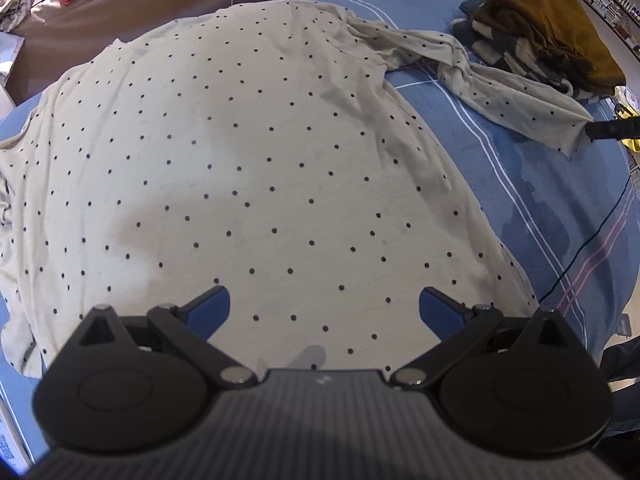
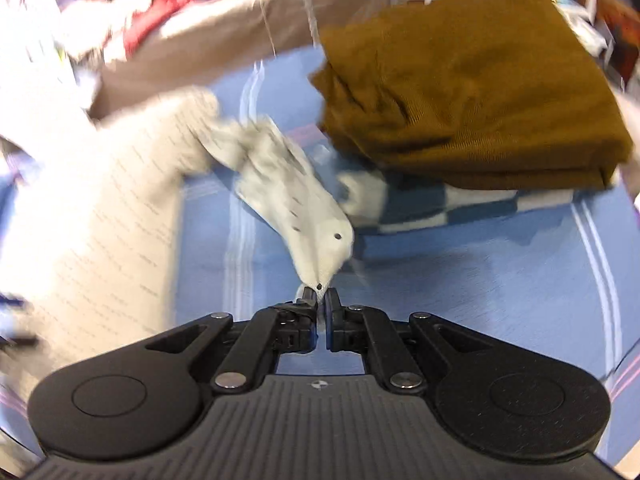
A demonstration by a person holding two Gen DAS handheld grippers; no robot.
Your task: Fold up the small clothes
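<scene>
The dotted shirt (image 1: 240, 152) lies flat on the blue bed (image 1: 540, 200), its sleeve (image 1: 500, 92) stretching toward our right claw (image 2: 321, 294), which pinches the cuff; our left claw (image 1: 325, 304) hovers wide, empty, above the hem.

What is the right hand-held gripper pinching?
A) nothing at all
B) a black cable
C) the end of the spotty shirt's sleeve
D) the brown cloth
C: in the right wrist view, the right hand-held gripper has its jaws closed on the tip of the sleeve of the spotty shirt, lifting it off the blue sheet.
</scene>
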